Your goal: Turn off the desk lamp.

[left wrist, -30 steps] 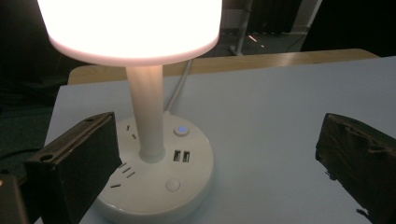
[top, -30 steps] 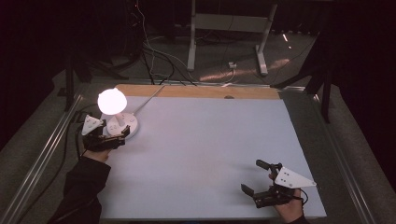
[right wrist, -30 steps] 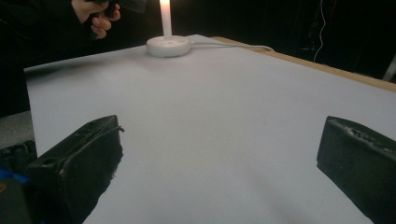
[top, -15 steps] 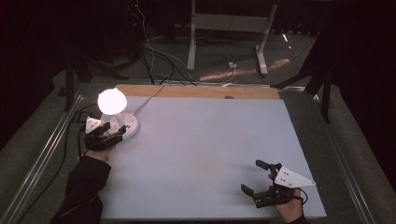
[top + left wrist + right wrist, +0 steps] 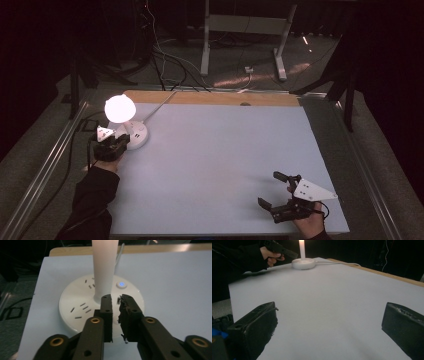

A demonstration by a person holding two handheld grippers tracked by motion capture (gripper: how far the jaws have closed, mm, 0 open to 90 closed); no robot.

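Left claw [image 5: 116,298], nearly shut with only a slit between its jaws, hovers over my lamp base [image 5: 82,307]; the lit button [image 5: 121,284] lies just ahead and slightly right, the upright stem [image 5: 104,267] ahead-left. Right claw [image 5: 280,192] rests wide, well apart across the desk [image 5: 225,150], forearm low.

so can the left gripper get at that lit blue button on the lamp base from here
Probably yes: the left gripper, fingers nearly closed, sits over the lamp base, and the button lies just ahead, unobstructed beside the stem.

a pale grey table [image 5: 220,165] carries a lit white lamp base [image 5: 136,135] at its far-left corner.
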